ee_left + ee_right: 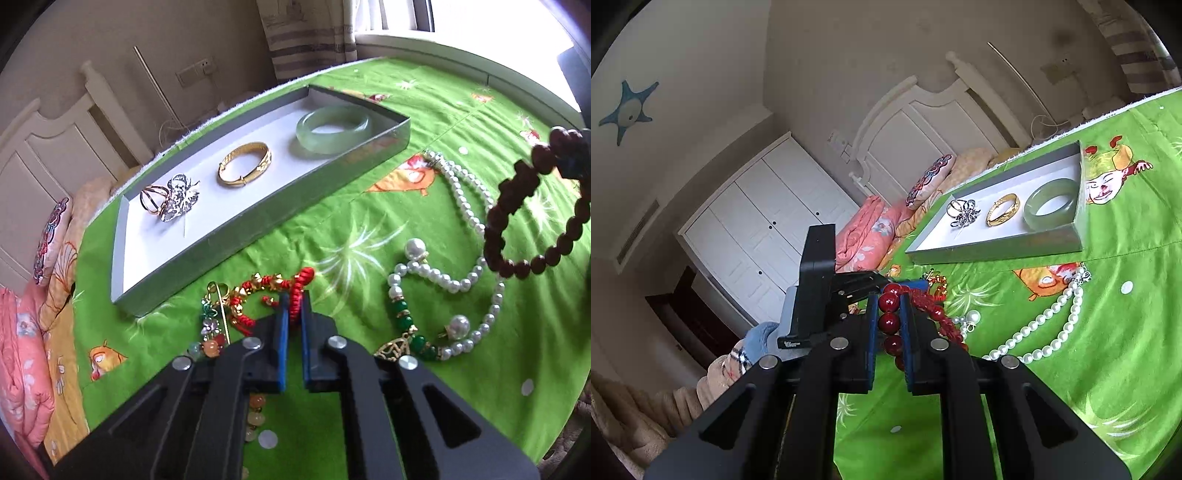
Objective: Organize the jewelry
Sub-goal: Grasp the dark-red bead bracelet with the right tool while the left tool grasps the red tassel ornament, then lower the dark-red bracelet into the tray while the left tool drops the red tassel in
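Note:
My left gripper (294,299) points down at the green cloth and is shut on the red cord bracelet with gold beads (266,286), the cord pinched between its blue pads. My right gripper (889,295) is shut on a dark red bead bracelet (889,321), which hangs in the air at the right of the left wrist view (495,236). The grey tray (258,208) holds a silver brooch (173,197), a gold bangle (243,162) and a jade bangle (334,127).
A pearl necklace (461,192), a green bead bracelet (400,310) and a pastel bead bracelet (210,345) lie on the green printed cloth (461,110). Bedding and pillows (871,229) lie beyond the table's left edge. A blue sleeve (757,339) shows behind the left gripper.

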A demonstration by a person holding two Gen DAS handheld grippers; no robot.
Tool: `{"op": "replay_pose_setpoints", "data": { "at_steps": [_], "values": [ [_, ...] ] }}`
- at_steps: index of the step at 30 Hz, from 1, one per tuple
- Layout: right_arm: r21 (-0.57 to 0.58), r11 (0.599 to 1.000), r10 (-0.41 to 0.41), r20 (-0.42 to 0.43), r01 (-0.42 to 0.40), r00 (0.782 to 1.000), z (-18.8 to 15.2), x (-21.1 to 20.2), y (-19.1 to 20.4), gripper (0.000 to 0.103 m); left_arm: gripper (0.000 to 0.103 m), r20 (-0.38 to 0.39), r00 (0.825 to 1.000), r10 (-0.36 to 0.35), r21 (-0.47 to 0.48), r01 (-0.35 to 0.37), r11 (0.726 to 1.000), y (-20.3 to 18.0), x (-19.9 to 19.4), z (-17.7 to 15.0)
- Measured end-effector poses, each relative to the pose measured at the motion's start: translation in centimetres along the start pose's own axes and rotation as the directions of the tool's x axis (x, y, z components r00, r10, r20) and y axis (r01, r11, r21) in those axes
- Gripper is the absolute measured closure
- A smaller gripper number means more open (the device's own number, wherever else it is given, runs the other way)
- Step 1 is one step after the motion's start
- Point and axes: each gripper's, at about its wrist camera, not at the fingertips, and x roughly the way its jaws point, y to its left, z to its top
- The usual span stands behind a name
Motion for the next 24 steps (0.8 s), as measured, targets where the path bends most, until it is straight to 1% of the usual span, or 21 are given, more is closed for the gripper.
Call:
{"op": "replay_pose_setpoints", "data": {
  "at_steps": [3, 5, 7, 8, 14, 24],
  "values": [
    [-0.004, 1.0, -0.002, 0.002, 0.002, 1.0, -0.1, -0.1, 0.1, 0.091, 0.098, 0.059, 0.997, -0.042, -0.075, 0.046, 0.996, 0.5, -1.1, -0.1],
    [-0.004, 1.0, -0.005, 0.003, 0.005, 1.0, 0.0, -0.1, 0.2, 0.09, 0.098, 0.097, 0.993, -0.072, -0.138, 0.085, 0.987, 1.1, -1.8, -0.1],
    [-0.003, 1.0, -0.012, 0.005, 0.012, 1.0, 0.0, -0.1, 0.3, 0.09, 0.098, 0.129, 0.986, -0.103, -0.184, 0.125, 0.975, 1.6, -2.5, -0.2],
    [-0.003, 1.0, -0.014, 0.005, 0.014, 1.0, 0.0, -0.1, 0.3, 0.091, 0.098, 0.139, 0.984, -0.108, -0.195, 0.134, 0.972, 1.7, -2.9, -0.2],
    [0.002, 1.0, -0.026, 0.013, 0.026, 1.0, 0.1, -0.1, 0.5, 0.091, 0.098, 0.144, 0.985, -0.094, -0.173, 0.118, 0.978, 0.9, -4.2, -0.2],
    [0.019, 0.999, -0.042, 0.018, 0.042, 0.999, 0.3, 0.0, 0.5, 0.091, 0.098, 0.147, 0.987, -0.067, -0.171, 0.092, 0.981, 0.5, -4.3, -0.2]
  ]
}}
